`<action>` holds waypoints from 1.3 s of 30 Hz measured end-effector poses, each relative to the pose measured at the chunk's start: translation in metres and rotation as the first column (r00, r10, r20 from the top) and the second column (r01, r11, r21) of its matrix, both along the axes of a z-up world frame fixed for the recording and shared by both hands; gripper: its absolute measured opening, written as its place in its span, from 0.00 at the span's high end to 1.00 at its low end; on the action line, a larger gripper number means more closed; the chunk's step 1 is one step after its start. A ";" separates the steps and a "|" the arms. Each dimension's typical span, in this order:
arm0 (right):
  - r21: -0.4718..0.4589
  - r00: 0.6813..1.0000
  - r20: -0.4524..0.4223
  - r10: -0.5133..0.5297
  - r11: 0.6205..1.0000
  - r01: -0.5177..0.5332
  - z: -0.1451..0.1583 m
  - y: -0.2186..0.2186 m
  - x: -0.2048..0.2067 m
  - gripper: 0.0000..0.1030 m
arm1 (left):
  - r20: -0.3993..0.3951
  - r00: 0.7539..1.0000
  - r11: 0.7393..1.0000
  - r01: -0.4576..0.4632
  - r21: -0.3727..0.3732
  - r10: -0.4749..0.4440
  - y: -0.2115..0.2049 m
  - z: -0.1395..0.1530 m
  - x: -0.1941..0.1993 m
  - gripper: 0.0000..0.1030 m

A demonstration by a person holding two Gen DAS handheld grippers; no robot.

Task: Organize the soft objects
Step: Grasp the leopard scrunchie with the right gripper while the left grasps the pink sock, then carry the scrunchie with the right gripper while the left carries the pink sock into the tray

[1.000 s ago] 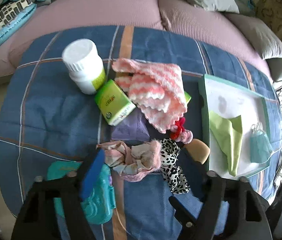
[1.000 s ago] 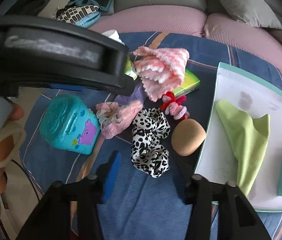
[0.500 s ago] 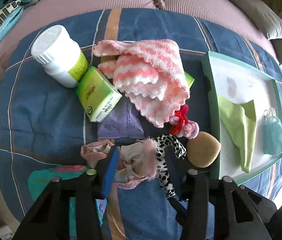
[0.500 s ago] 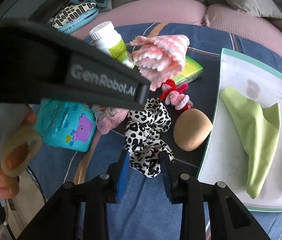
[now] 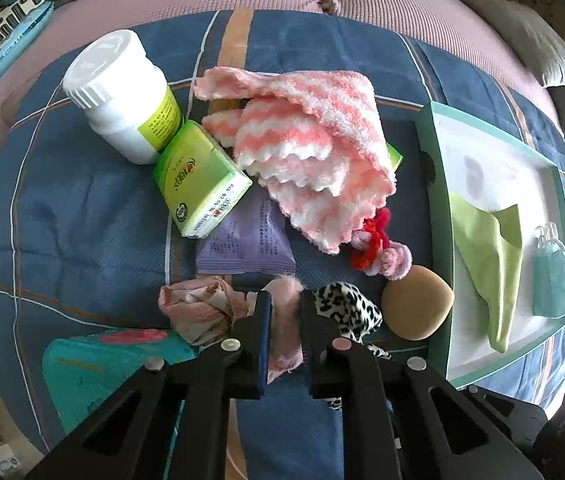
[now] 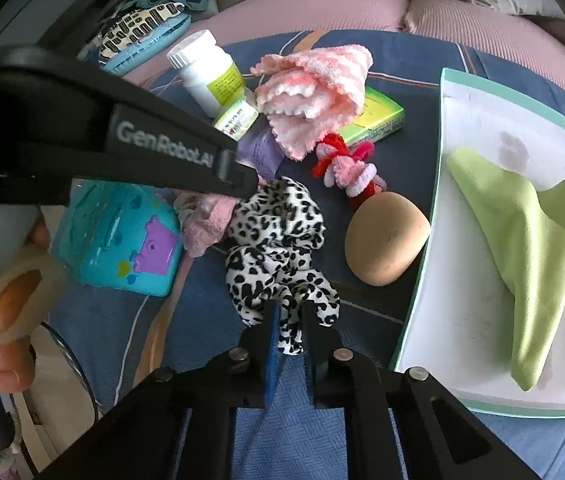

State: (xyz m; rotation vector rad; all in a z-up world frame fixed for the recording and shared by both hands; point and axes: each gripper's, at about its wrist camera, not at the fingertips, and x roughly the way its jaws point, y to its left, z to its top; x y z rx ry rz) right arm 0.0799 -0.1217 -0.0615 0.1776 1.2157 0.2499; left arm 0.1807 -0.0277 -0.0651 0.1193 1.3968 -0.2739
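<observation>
Pink scrunchie [image 5: 282,320]: fuzzy, crumpled, pale pink with a beige-patterned part; it lies on the blue quilt [image 5: 82,208], just below the purple packet [image 5: 246,240].
Left gripper [image 5: 285,312]: jaws closing, pads pressing a pink fold between them.
Leopard scrunchie [image 6: 278,248]: black-and-white spotted, bunched, touching the pink one.
Right gripper [image 6: 288,328]: jaws closing, pinching the spotted fabric's near end.
Neighbours: tan makeup sponge [image 6: 386,240] just beside the leopard scrunchie; red-and-pink chenille toy [image 6: 346,168]; pink-white knit cloth [image 5: 306,152] draped over a green box [image 6: 378,120]; white pill bottle [image 5: 122,92]; teal toy case [image 6: 118,240].
Tray [image 6: 482,120]: white, teal-rimmed, holding a green cloth [image 6: 522,232] and a teal face mask [image 5: 554,280].
Crowding: the left gripper's body hides part of the pink scrunchie in the right wrist view.
</observation>
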 end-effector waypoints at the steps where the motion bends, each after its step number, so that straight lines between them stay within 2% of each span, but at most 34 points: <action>1: 0.003 1.000 -0.001 0.001 1.000 -0.001 -0.001 -0.003 0.002 0.91 | 0.001 1.000 1.000 -0.005 -0.005 0.005 0.001 0.000 0.000 0.87; 6: 0.026 1.000 -0.001 -0.006 1.000 0.006 -0.007 -0.011 0.001 0.94 | 0.007 1.000 0.999 -0.028 -0.034 0.028 0.002 0.000 0.000 0.87; 14: 0.056 0.999 0.019 -0.025 0.998 0.024 -0.005 -0.021 -0.008 0.95 | 0.052 0.995 0.992 -0.084 -0.091 0.089 0.021 0.019 -0.007 0.88; 28: 0.088 0.995 0.086 -0.049 0.995 0.041 0.036 -0.037 -0.034 0.96 | 0.157 0.974 0.972 -0.131 -0.196 0.163 0.048 0.071 -0.028 0.89; 39: 0.111 0.986 0.149 -0.071 0.992 0.055 0.061 -0.037 -0.047 0.96 | 0.235 0.952 0.956 -0.134 -0.260 0.197 0.041 0.113 -0.047 0.89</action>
